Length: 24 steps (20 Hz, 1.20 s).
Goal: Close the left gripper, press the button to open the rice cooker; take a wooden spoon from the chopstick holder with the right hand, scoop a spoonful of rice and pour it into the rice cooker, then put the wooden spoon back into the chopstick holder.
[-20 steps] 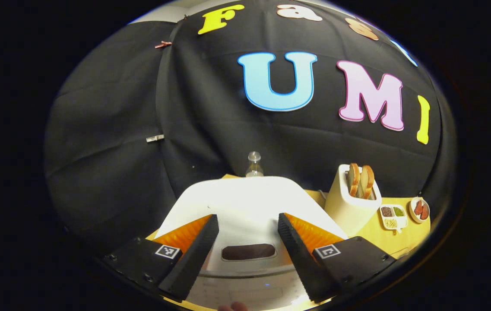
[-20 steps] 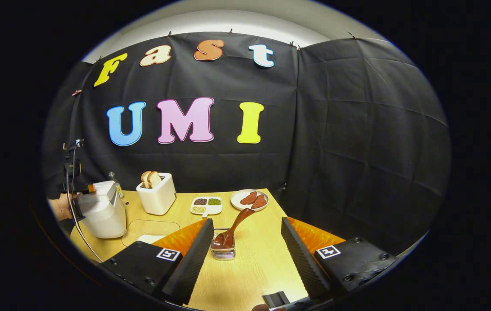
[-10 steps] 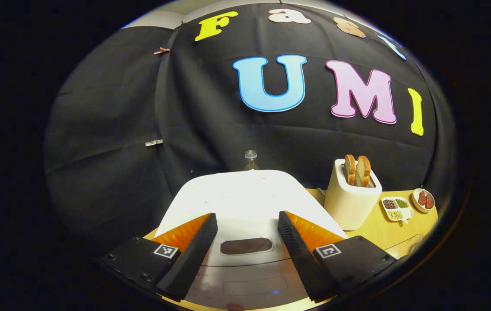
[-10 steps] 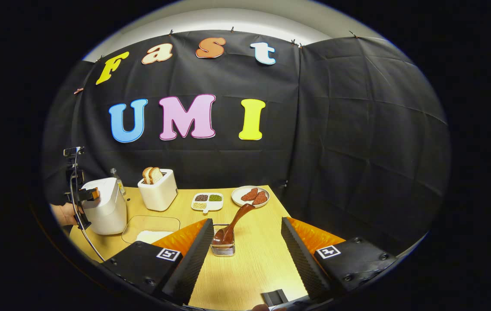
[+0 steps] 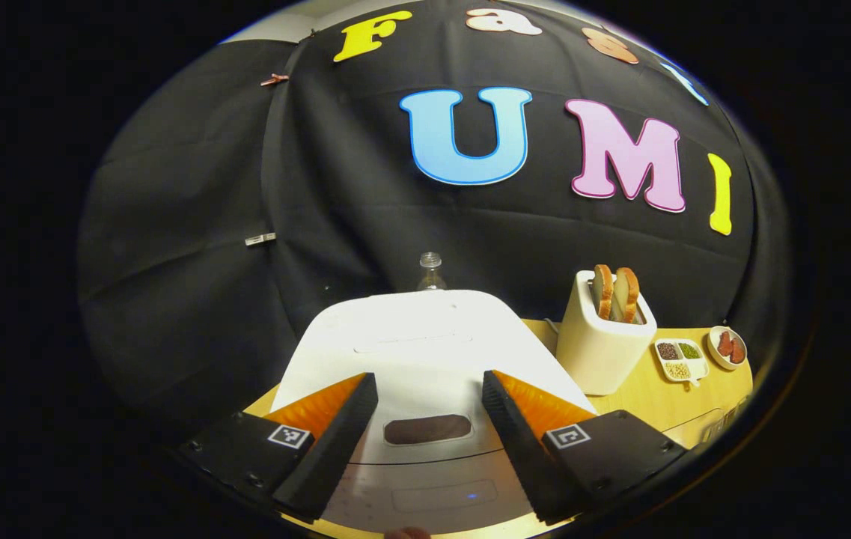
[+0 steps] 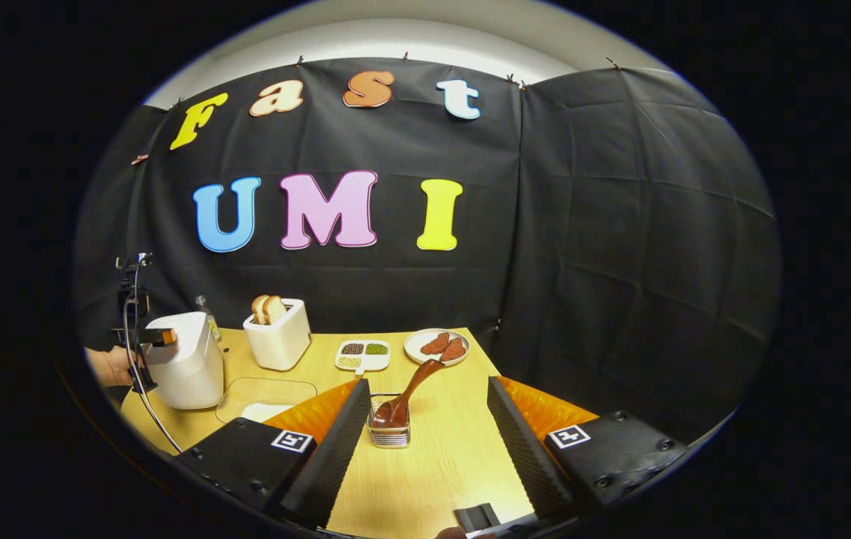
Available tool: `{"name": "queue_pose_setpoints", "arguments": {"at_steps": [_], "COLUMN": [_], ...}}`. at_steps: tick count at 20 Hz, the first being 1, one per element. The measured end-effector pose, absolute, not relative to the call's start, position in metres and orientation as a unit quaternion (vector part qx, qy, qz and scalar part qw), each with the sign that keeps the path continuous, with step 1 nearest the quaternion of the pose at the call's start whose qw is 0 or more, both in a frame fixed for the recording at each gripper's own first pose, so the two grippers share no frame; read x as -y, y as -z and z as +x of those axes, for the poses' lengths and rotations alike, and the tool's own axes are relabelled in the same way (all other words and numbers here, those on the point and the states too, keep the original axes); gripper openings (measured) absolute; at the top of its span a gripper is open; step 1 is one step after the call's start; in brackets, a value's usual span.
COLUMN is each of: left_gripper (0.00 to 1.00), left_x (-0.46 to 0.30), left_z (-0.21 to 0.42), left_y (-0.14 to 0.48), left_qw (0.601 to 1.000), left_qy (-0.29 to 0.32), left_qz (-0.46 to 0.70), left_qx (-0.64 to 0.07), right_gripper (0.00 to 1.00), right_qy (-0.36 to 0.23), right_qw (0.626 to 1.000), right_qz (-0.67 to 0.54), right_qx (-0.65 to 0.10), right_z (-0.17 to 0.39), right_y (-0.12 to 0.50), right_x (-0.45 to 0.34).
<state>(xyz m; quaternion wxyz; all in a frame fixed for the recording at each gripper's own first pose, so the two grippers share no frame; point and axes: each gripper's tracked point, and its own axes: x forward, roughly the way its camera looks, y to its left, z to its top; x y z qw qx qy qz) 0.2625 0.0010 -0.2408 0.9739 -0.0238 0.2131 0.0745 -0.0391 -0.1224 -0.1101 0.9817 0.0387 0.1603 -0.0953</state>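
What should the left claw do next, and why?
Probably squeeze shut. The left claw hangs open over the white rice cooker, whose lid looks closed, with the dark button between its fingers. A shut tip could press that button better, I think.

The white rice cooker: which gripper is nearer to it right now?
Left. The left gripper hovers right at the white rice cooker, fingers open over its lid. The right gripper is across the table, facing the brown wooden spoon.

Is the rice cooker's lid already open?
No, the rice cooker has its lid down, and the left gripper hangs open above it.
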Motion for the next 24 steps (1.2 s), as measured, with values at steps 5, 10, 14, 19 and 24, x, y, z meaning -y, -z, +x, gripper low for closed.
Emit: {"name": "queue_pose_setpoints", "arguments": {"at_steps": [5, 10, 14, 19, 24], "left_gripper": [0.96, 0.98, 1.0, 1.0, 0.95], "left_x": [0.007, 0.011, 0.01, 0.019, 0.023], "left_z": [0.255, 0.249, 0.243, 0.243, 0.231], "left_y": [0.232, 0.247, 0.251, 0.245, 0.208], "left_qw": [0.977, 0.969, 0.965, 0.968, 0.98], "left_qy": [-0.044, -0.038, -0.028, -0.005, 0.013], "left_qz": [-0.057, -0.029, -0.024, 0.0, 0.009], "left_qx": [-0.202, -0.244, -0.258, -0.253, -0.198], "right_gripper": [0.98, 0.98, 0.98, 0.98, 0.98], "right_qy": [0.083, 0.076, 0.076, 0.071, 0.066], "right_qw": [0.985, 0.987, 0.987, 0.987, 0.988], "right_qz": [0.04, 0.039, 0.036, 0.032, 0.037], "right_qx": [-0.144, -0.139, -0.139, -0.139, -0.132], "right_z": [-0.027, -0.02, -0.021, -0.022, -0.019], "right_y": [0.094, 0.09, 0.093, 0.095, 0.086], "right_x": [0.113, 0.104, 0.099, 0.092, 0.087]}}
